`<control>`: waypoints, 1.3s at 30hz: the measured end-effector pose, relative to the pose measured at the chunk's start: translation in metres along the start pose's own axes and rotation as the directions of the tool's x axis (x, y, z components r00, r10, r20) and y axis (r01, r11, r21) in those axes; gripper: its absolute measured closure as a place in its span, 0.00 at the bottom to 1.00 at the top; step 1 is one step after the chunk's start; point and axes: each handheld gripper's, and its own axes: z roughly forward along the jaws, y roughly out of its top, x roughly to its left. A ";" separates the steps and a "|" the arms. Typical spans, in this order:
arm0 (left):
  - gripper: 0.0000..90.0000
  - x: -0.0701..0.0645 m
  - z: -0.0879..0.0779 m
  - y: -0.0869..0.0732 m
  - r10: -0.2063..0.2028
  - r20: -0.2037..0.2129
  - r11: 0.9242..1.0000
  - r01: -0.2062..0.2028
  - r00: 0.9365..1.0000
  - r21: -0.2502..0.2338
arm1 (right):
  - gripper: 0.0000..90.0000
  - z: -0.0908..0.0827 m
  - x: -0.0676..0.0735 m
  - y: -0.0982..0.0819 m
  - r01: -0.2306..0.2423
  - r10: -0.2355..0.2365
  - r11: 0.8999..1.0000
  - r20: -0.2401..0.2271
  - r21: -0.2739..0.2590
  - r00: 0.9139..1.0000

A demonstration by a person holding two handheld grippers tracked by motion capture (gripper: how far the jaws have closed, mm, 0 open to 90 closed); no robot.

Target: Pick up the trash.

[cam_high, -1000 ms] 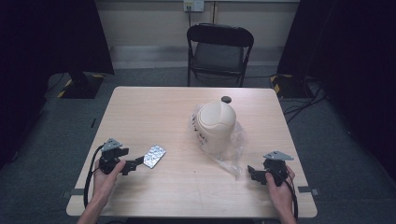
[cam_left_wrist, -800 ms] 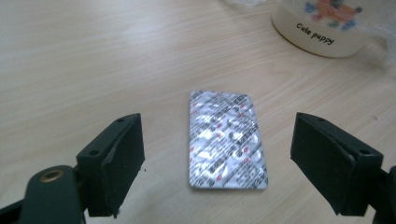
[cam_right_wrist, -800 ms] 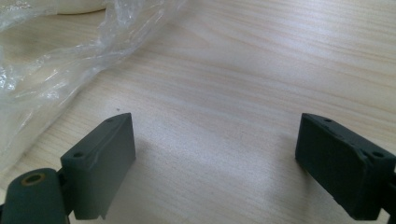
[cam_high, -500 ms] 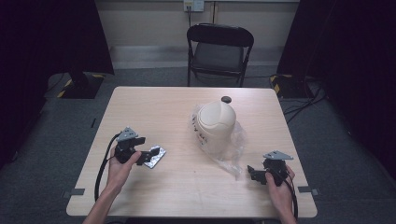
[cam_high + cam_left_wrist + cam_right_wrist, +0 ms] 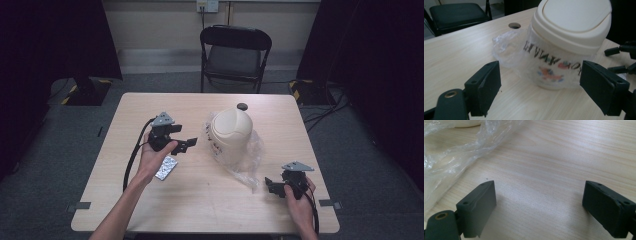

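A cream swing-lid bin [image 5: 231, 134] stands mid-table, its clear printed plastic bag [image 5: 245, 162] spilling toward the wide-open, empty right gripper [image 5: 272, 183]. The left gripper [image 5: 188, 145], wide open and empty, points at it; a foil packet [image 5: 166, 167] lies beneath the hand.

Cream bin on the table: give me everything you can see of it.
The cream bin is a small lidded tabletop bin that looks like plastic, with a domed cream lid that sits shut. A clear plastic bag with dark lettering and a coloured print wraps its body and trails out across the table toward the right gripper. It stands near the table's middle, slightly tilted. The left gripper, jaws open, points at it without touching.
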 end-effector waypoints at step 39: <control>0.25 0.009 0.110 0.044 -0.016 0.049 0.996 0.011 0.999 0.088 | 0.12 0.000 0.000 0.000 0.001 -0.001 1.000 0.001 -0.001 1.000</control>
